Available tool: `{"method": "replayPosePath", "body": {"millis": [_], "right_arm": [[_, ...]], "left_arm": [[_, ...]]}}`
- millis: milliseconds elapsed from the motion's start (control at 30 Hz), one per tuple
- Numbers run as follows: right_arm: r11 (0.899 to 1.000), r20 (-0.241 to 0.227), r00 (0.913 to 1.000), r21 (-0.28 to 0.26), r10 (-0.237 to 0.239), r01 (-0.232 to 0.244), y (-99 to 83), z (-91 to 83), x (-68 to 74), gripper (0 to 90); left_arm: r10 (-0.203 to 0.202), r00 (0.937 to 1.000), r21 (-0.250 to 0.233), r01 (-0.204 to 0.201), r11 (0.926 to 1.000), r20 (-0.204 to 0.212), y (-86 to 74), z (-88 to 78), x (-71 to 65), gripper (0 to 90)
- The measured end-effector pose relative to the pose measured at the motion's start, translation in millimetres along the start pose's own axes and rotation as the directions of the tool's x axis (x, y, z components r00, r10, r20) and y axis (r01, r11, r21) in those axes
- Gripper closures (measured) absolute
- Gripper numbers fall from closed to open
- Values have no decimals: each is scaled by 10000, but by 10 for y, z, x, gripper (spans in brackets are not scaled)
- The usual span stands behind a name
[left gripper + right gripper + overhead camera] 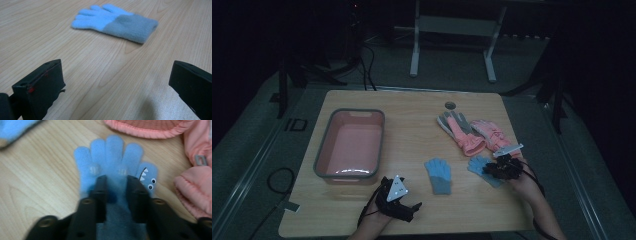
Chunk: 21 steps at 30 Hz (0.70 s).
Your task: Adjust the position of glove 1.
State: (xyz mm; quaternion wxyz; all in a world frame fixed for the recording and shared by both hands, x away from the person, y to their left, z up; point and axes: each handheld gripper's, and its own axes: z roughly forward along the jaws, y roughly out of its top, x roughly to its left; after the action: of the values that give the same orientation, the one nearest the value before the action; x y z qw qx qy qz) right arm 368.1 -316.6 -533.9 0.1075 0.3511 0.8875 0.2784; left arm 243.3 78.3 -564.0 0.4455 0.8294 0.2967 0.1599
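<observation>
Right gripper view shows my right gripper pinching the blue glove with a face on the table, beside pink gloves; my left gripper stands wide, empty.

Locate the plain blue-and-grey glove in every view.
High view: plain blue-and-grey glove, low centre of the picture.
Left gripper view: top centre, beyond the open jaws.
Right gripper view: top-left corner, left of the glove with eyes.
Shared landmark: the wooden table.
</observation>
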Motion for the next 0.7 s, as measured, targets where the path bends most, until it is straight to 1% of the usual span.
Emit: {"method": "replayPosePath", "body": {"millis": [33, 100, 133, 167, 200, 233, 267, 300, 333, 367, 400, 433, 500, 533, 567, 633, 667, 700], "right_arm": [[9997, 119, 9996, -24, 237, -236, 1, 5, 21, 838], [9987, 309, 9982, -15, 518, -518, 9, 6, 46, 850], [9969, 455, 9959, -12, 787, -787, 15, 2, 65, 858], [9933, 608, 9914, -37, 1155, -1155, 28, -23, 108, 864], [9922, 753, 9893, -145, 1246, -1239, 42, -56, 155, 866], [9876, 929, 9833, -274, 1564, -1545, 59, -103, 205, 867], [9791, 1018, 9744, -548, 2005, -1958, 77, -161, 252, 868], [9750, 1022, 9709, -742, 2166, -2097, 93, -206, 292, 868], [9666, 1227, 9613, -1025, 2467, -2350, 116, -285, 360, 869], [9666, 1227, 9613, -1025, 2467, -2350, 116, -285, 360, 869], [9561, 1233, 9524, -1286, 2788, -2633, 127, -331, 396, 869], [9290, 1516, 9240, -1799, 3511, -3235, 150, -428, 512, 870], [8973, 1443, 8972, -2217, 4173, -3817, 146, -466, 603, 870], [8789, 1435, 8818, -2481, 4493, -4075, 134, -471, 644, 871], [8657, 1499, 8690, -2663, 4716, -4239, 122, -467, 684, 871], [8395, 1651, 8404, -2920, 5162, -4583, 97, -427, 739, 871], [8301, 1722, 8283, -2950, 5332, -4731, 91, -394, 753, 871], [8249, 1759, 8201, -2896, 5444, -4855, 86, -359, 757, 871]], "left_arm": [[13, 10000, 1, -13, 10000, -7, 0, 0, -1, 0], [37, 10000, 27, -37, 10000, 7, 2, 5, -6, 0], [69, 10000, 59, -69, 10000, -5, 3, 7, -8, 0], [81, 10000, 61, -81, 9999, -6, 3, 8, -9, 0], [76, 10000, 58, -76, 10000, -19, 3, 5, -9, 0], [73, 10000, 37, -73, 10000, -17, 2, 3, -8, 0], [65, 10000, 26, -65, 10000, -17, 1, 2, -7, 0], [50, 10000, 27, -50, 10000, -27, 1, 2, -6, 0], [52, 10000, 27, -52, 10000, -23, 1, 2, -6, 0], [52, 10000, 27, -52, 10000, -23, 1, 2, -6, 0], [65, 10000, 52, -65, 10000, -33, 2, 3, -8, 0], [72, 10000, 56, -72, 10000, -33, 2, 4, -9, 0], [106, 9999, 49, -106, 9999, -4, 2, 3, -10, 0], [128, 9999, 42, -128, 9999, 27, 2, 2, -11, 0], [96, 9999, 11, -96, 10000, 61, 0, 1, -14, 0], [133, 9999, 3, -133, 9999, 95, -1, -4, -17, 0], [133, 9999, 4, -133, 9999, 105, -1, -5, -19, 0], [137, 9998, -3, -137, 9999, 119, 0, -7, -20, 0]]}}
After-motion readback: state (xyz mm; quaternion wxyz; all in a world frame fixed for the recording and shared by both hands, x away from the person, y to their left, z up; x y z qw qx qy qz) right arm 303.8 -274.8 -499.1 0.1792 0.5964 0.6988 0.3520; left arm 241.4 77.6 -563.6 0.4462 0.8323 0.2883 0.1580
